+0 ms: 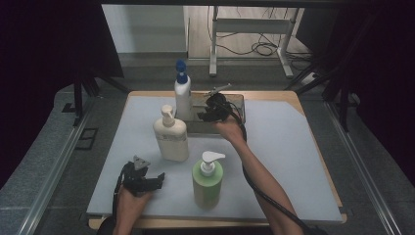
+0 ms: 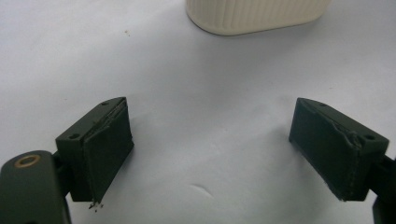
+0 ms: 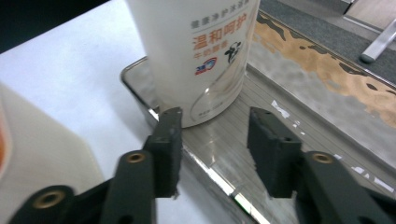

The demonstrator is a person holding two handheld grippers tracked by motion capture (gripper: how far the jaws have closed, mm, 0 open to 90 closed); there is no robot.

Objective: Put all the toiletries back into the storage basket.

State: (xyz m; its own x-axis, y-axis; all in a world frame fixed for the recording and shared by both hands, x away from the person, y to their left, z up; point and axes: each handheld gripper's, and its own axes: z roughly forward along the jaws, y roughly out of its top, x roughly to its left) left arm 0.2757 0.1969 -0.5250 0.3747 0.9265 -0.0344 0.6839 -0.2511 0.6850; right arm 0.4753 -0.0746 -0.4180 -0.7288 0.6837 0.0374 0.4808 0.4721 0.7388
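A white bottle with a blue pump (image 1: 182, 95) stands upright in the left end of a clear tray (image 1: 237, 102) at the back of the table. My right gripper (image 1: 203, 115) hovers over the tray just right of that bottle. Its jaws are open with nothing between them in the right gripper view (image 3: 215, 135), where the white bottle (image 3: 196, 51) rises close ahead on the tray floor (image 3: 299, 116). My left gripper (image 1: 159, 178) rests near the front edge, open and empty (image 2: 210, 149), facing the base of a cream bottle (image 2: 257, 14).
The cream pump bottle (image 1: 171, 134) stands mid-table, in front of the tray. A green pump bottle (image 1: 207, 181) stands near the front, between my two forearms. The white mat (image 1: 288, 142) covers the tabletop, with bare room on its right half.
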